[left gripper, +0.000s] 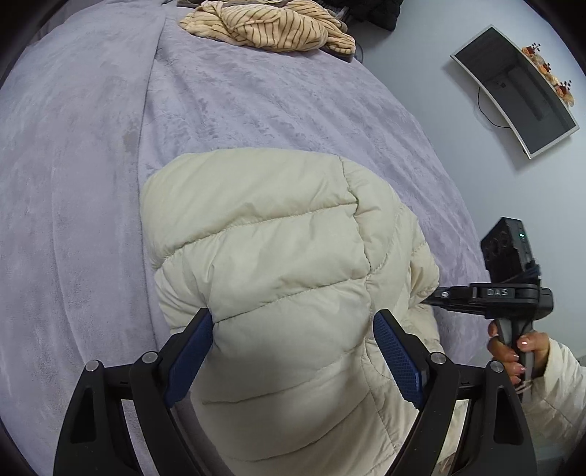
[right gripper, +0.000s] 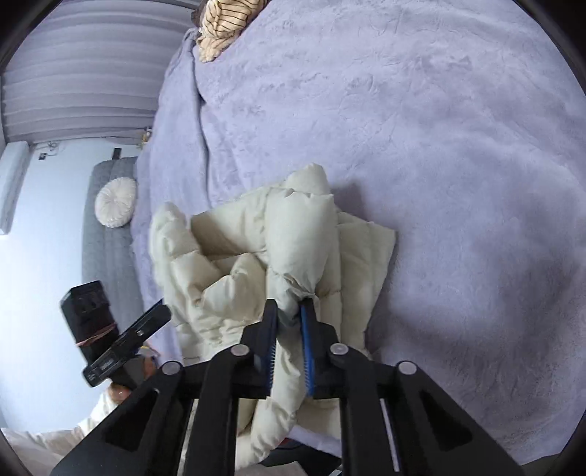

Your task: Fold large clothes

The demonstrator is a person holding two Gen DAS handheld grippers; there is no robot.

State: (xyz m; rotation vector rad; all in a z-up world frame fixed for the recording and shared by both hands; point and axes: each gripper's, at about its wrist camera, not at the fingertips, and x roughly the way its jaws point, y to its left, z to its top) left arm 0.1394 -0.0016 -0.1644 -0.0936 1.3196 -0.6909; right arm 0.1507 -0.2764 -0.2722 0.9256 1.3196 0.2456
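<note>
A cream quilted puffer jacket (left gripper: pixel 278 263) lies partly folded near the front edge of a bed with a lilac fleece cover (left gripper: pixel 91 164). My left gripper (left gripper: pixel 293 318) is open, its blue pads (left gripper: pixel 397 360) spread on either side of a puffy fold, pressing against it. My right gripper (right gripper: pixel 289 307) is shut on a pinched fold of the jacket (right gripper: pixel 304 234), which bunches up ahead of it. In the left wrist view the right gripper (left gripper: pixel 436 294) reaches into the jacket's right side. In the right wrist view the left gripper's body (right gripper: pixel 121 329) shows at lower left.
A crumpled tan striped garment (left gripper: pixel 271 25) lies at the far end of the bed, also in the right wrist view (right gripper: pixel 219 25). A wall-mounted TV (left gripper: pixel 512 91) hangs to the right. A grey sofa with a round cushion (right gripper: pixel 115 201) stands beside the bed (right gripper: pixel 439 146).
</note>
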